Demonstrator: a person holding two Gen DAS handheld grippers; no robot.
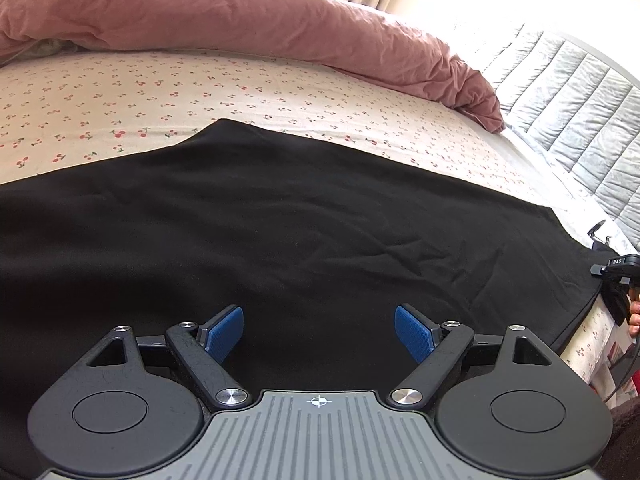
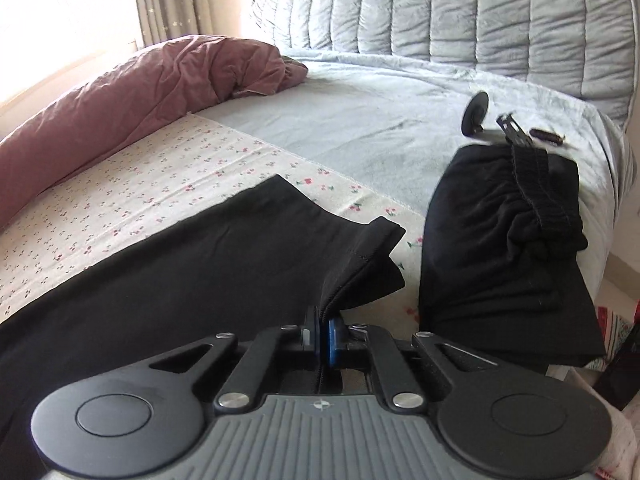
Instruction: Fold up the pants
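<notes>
1. The right hand-held gripper (image 2: 323, 326) is clamping its blue pads on the hem corner of the black pants (image 2: 200, 248); the cloth is bunching into pleats where it leaves the jaws.
2. The left hand-held gripper (image 1: 319, 332) is standing with its pads well apart, hovering above the middle of the same pants (image 1: 280, 220) and holding nothing.
3. The pants are lying spread flat across the cherry-print sheet (image 1: 140, 96) of the bed, one leg end lifting slightly at the right gripper.
4. Handling, as a judgement: the fabric is looking light, limp and thin, so it is likely to sag and drag unless taken at a hem, seam or waistband, where doubled layers are giving firmer purchase.
5. A second black garment (image 2: 504, 248), already folded, is resting just beside the leg end, its elastic waistband uppermost.
6. A pink duvet (image 1: 240, 28) is lying rolled along the far side of the bed.
</notes>
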